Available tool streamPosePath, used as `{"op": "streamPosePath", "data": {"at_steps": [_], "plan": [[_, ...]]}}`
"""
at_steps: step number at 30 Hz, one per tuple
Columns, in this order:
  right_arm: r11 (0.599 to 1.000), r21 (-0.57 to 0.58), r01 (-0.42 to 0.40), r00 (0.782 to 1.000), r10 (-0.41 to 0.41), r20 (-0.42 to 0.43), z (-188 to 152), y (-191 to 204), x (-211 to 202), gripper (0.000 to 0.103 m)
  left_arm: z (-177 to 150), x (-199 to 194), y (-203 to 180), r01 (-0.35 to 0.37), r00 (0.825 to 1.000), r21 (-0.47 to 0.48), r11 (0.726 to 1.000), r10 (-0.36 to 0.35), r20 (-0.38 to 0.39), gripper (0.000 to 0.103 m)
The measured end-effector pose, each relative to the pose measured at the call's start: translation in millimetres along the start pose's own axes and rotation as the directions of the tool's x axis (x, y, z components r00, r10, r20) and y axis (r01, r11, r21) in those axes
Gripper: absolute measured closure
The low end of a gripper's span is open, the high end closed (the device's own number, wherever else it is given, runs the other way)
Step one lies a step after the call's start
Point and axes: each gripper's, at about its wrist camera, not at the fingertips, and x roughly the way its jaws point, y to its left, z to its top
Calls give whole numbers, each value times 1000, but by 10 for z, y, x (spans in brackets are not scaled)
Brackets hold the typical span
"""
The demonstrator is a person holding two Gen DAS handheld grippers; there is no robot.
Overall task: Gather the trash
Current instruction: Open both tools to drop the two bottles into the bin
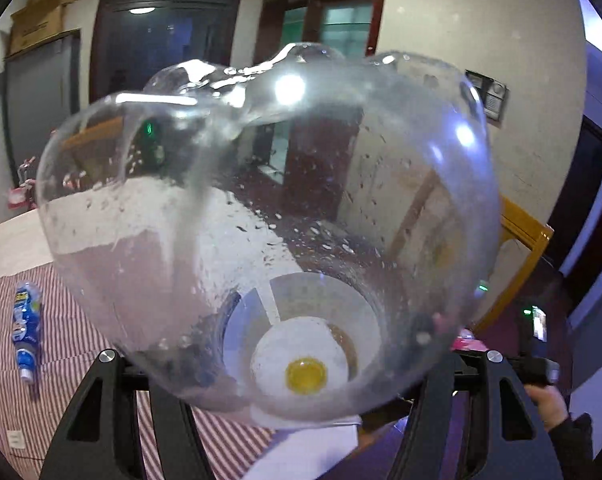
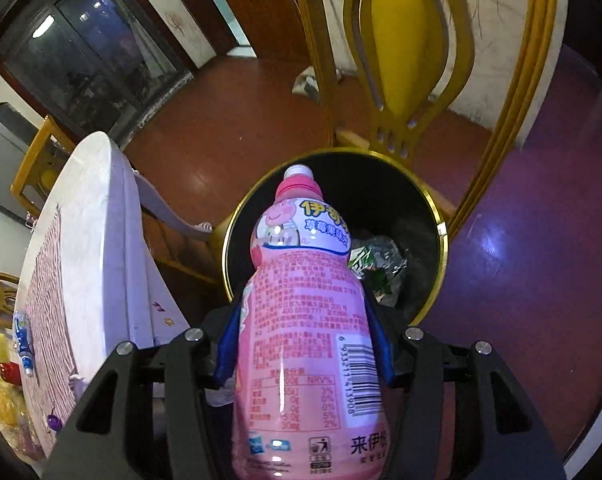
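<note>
A clear, crushed plastic bottle [image 1: 261,200] with droplets inside fills the left wrist view. Its yellow cap [image 1: 306,374] shows through it near the jaws. My left gripper [image 1: 297,360] is shut on this bottle, and its fingertips are hidden behind it. In the right wrist view my right gripper [image 2: 303,342] is shut on a pink drink bottle [image 2: 297,240], blue pads [image 2: 229,344] pressing both sides. The pink bottle points cap-first over a black trash bin with a gold rim [image 2: 441,236]. Crumpled wrappers [image 2: 377,268] lie inside the bin.
A yellow chair [image 2: 401,60] stands right behind the bin. A white round table [image 2: 97,240] with a red-striped cloth [image 1: 81,340] is at the left. A blue tube [image 1: 27,332] lies on the cloth. A person's hand [image 1: 549,404] shows at the right.
</note>
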Motion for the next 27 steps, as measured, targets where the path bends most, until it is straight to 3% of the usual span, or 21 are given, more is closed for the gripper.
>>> {"op": "streamPosePath", "data": {"at_steps": [5,10,12,13,16,27], "plan": [[1000,-3,6,999,-6,-37,46,96,231,50,90,61,207,10,1000,9,1000,-10,-10,39],[998,-9,63,995,-63,-82,150,116,486,50,76,31,85,6,1000,12,1000,-6,-11,39],[995,-13,97,988,-98,-123,172,76,680,40,72,79,-57,4,1000,13,1000,-4,-11,39],[992,-14,123,983,-124,-134,170,64,759,24,92,79,-105,4,1000,14,1000,-4,-9,39],[982,-37,186,969,-189,-161,126,67,889,19,83,82,-185,2,1000,21,1000,-2,-3,39],[992,10,126,991,-126,-47,92,34,540,16,20,1,-270,17,1000,45,999,-18,15,39]]}}
